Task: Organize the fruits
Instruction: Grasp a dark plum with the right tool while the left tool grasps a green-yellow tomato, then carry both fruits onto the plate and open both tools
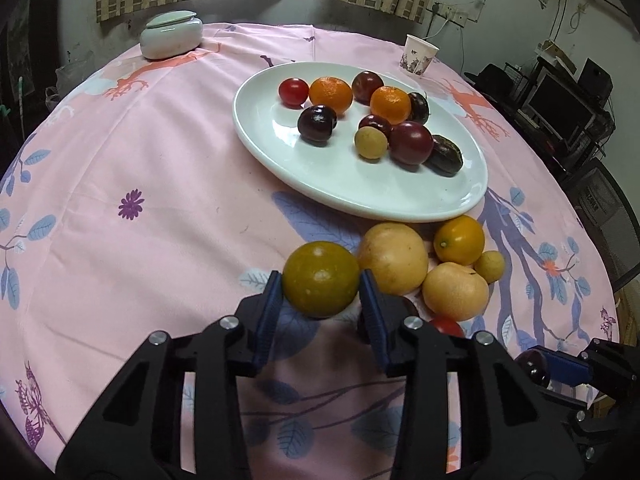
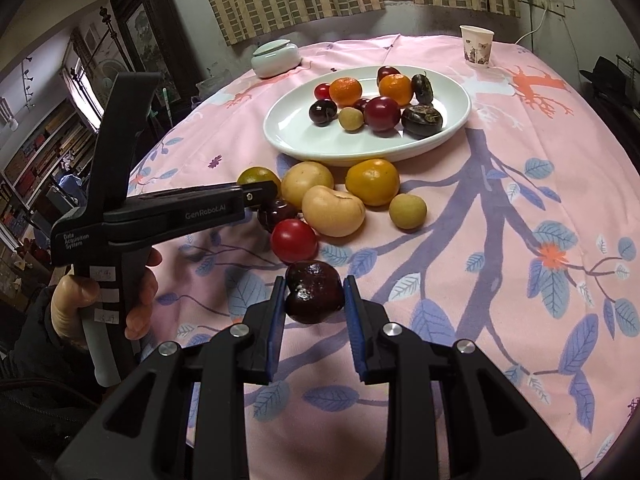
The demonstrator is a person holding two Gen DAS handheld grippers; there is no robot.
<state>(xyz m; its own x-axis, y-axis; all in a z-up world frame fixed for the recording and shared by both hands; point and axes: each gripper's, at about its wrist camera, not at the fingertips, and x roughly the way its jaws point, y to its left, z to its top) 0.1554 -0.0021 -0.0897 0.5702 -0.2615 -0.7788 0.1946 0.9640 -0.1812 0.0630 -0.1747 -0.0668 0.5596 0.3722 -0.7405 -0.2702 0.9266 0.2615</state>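
1. We hold the left gripper (image 1: 320, 292) closed on a greenish-yellow round fruit (image 1: 321, 279), its blue pads pressing the fruit's left and right sides, just above the pink floral tablecloth (image 1: 160, 168).
2. We hold the right gripper (image 2: 314, 300) narrow and clamped on a dark red plum (image 2: 315, 291), nearer to us than the loose pile; in the left wrist view only its tip shows at the near right edge.
3. In the right wrist view, a hand (image 2: 100, 300) grips the left gripper's handle at the near left.
4. Just right of the greenish-yellow round fruit we see the loose pile on the cloth: two pale yellow fruits (image 1: 394, 258) touching one another, an orange citrus (image 1: 459, 240) beyond them, and a small yellow-green fruit (image 1: 490, 266) at the right.
5. A red tomato (image 2: 294, 240) lies near the pile's close edge, and a dark cherry-like fruit (image 2: 276, 212) sits just beside it, partly hidden behind the left gripper's finger.
6. The white oval plate (image 1: 320, 176) sits just beyond the pile, its near rim almost meeting the fruits.
7. On the plate we count two oranges (image 1: 331, 94), a small red tomato (image 1: 293, 91), several dark plums (image 1: 317, 123), one small yellowish fruit (image 1: 371, 142), and a dark wrinkled fruit (image 1: 445, 155) at the right end.
8. At the far left of the table stands a white lidded jar (image 1: 171, 36); at the far right, a patterned paper cup (image 1: 418, 55).
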